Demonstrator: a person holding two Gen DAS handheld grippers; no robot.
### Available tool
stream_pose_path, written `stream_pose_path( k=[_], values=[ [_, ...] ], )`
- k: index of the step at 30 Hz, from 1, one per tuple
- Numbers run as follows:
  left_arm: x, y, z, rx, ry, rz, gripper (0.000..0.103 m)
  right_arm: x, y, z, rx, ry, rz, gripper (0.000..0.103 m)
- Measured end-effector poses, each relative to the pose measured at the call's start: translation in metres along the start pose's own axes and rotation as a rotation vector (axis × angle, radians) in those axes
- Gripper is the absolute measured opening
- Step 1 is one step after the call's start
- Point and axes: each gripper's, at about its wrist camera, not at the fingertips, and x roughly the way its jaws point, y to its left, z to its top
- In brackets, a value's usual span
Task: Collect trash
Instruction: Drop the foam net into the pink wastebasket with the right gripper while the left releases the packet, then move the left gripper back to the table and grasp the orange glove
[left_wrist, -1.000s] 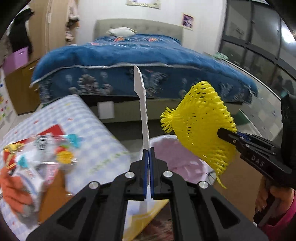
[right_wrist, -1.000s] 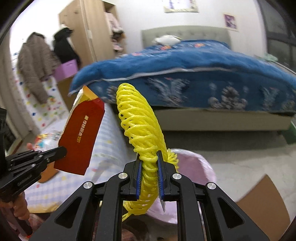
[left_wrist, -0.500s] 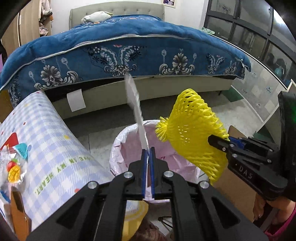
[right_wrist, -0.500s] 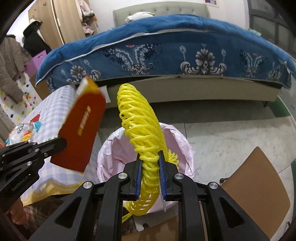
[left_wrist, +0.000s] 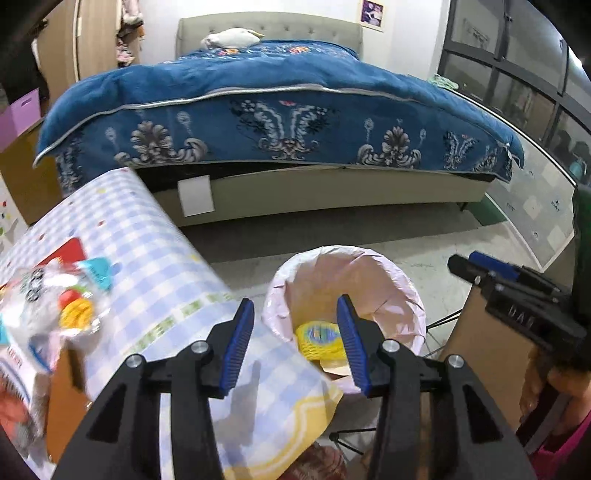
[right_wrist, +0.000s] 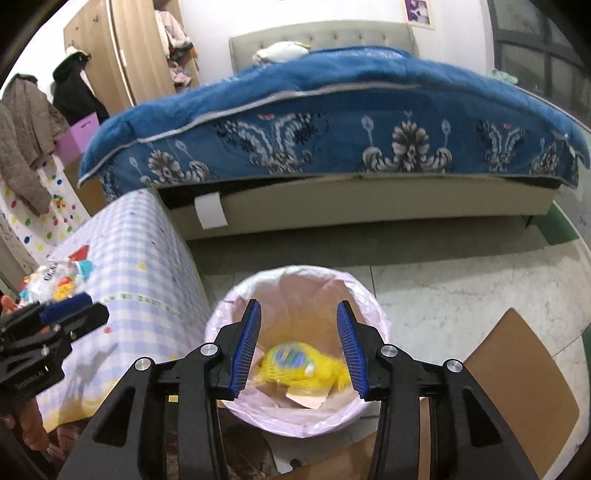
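A bin lined with a pale pink bag (left_wrist: 391, 273) (right_wrist: 365, 291) stands on the floor beside the table. Inside it lies the yellow foam net (left_wrist: 321, 341) (right_wrist: 299, 363) on a piece of card. My left gripper (left_wrist: 295, 347) hovers over the bin's left rim, jaws opening, nothing between the pads. My right gripper (right_wrist: 299, 349) hangs above the bin's mouth, jaws also opening and holding nothing. Each gripper shows at the edge of the other's view: right gripper (left_wrist: 465, 264), left gripper (right_wrist: 92, 310). Wrappers and snack packets (left_wrist: 55, 299) (right_wrist: 55, 282) lie on the table.
The table carries a blue-checked cloth (left_wrist: 147, 266) (right_wrist: 147, 266) left of the bin. A bed with a blue quilt (left_wrist: 280, 110) fills the background. Brown cardboard (right_wrist: 517, 373) lies on the pale floor right of the bin. A hand (left_wrist: 543, 384) grips the right tool.
Both grippers opened. The flat red carton left my left gripper and the yellow net left my right one; the net now lies in the bin. Both hands sank toward the bin.
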Motion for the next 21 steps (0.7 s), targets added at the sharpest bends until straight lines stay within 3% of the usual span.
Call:
stream_pose_path(
  k=[5,10,18,19,21],
  values=[
    [-0.033,0.019,-0.016,-0.024,-0.041,0.036,0.045,-0.020,0.023,0.002,-0.033,-0.033,0.062,0.044],
    [-0.072,0.050,-0.039,-0.090,-0.090,0.079,0.045,-0.028,0.056,0.003,-0.070,-0.004,0.089,0.044],
    [-0.126,0.120,-0.083,-0.248,-0.121,0.224,0.049,-0.035,0.152,-0.005,-0.296,0.006,0.209,0.053],
    [-0.135,0.133,-0.090,-0.276,-0.128,0.256,0.051,-0.034,0.162,-0.005,-0.317,0.008,0.222,0.055],
    [-0.145,0.148,-0.099,-0.312,-0.138,0.301,0.064,-0.033,0.183,-0.007,-0.356,0.011,0.250,0.057]
  ],
)
